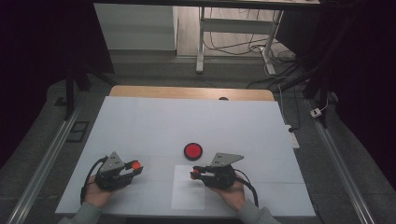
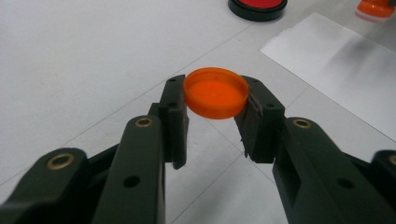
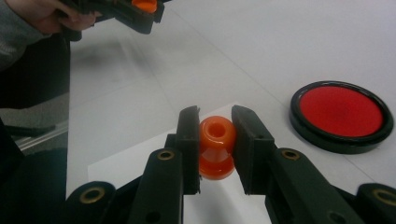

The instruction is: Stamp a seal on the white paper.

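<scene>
Now the left tongs (image 2: 215,116) pinch the orange cap (image 2: 215,92) flat, clear of the right tongs (image 3: 215,126), which clamp the stamp (image 3: 216,145) upright over the paper (image 1: 187,186).

The high view is dim: the room around the tabletop (image 1: 196,121) sinks into near-black at both sides, while the white surface catches soft, even light from above. Shadows under the hands are faint and diffuse. Straight edges bow slightly toward the corners. In the left gripper view the orange cap (image 2: 215,92) is sharp and the background softens. In the right gripper view the red disc (image 3: 341,112) shows a mild sheen; the upper left corner is blurred.
</scene>
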A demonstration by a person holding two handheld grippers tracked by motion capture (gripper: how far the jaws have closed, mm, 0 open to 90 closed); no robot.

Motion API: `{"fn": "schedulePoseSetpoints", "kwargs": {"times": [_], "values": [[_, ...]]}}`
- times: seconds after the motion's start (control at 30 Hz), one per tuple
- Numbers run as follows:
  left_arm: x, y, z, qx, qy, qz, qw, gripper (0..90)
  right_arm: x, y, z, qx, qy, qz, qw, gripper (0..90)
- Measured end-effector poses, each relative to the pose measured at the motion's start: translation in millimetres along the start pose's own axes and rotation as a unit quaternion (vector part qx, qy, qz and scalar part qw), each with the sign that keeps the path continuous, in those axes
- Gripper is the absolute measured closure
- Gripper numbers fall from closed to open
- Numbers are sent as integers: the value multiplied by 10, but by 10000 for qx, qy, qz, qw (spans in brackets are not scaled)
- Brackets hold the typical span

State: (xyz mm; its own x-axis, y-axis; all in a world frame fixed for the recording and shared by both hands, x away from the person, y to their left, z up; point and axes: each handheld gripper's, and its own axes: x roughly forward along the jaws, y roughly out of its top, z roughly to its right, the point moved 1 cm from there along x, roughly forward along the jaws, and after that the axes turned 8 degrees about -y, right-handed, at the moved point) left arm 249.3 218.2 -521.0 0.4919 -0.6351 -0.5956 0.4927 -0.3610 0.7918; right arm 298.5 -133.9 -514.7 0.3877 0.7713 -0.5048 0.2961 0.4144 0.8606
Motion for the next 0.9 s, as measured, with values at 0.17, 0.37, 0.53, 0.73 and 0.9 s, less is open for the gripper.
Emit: {"fn": "schedulePoseSetpoints", "kwargs": {"times": [0.17, 0.37, 0.53, 0.73, 0.9], "values": [[-4, -3, -4, -2, 7, -4, 10000, 646, 76, -21, -46, -154, 35, -143, 9998, 724], [-1, -5, -6, -2, 9, -10, 10000, 646, 126, -56, -74, -279, 28, -263, 9993, 724], [-2, -5, -5, 2, 11, -14, 10000, 646, 152, -76, -90, -339, -12, -354, 9988, 724], [-2, -6, -5, 4, 12, -17, 10000, 646, 201, -111, -114, -444, -19, -424, 9981, 724], [-3, -7, -5, 4, 9, -22, 10000, 646, 230, -136, -133, -555, -23, -508, 9972, 724]]}}
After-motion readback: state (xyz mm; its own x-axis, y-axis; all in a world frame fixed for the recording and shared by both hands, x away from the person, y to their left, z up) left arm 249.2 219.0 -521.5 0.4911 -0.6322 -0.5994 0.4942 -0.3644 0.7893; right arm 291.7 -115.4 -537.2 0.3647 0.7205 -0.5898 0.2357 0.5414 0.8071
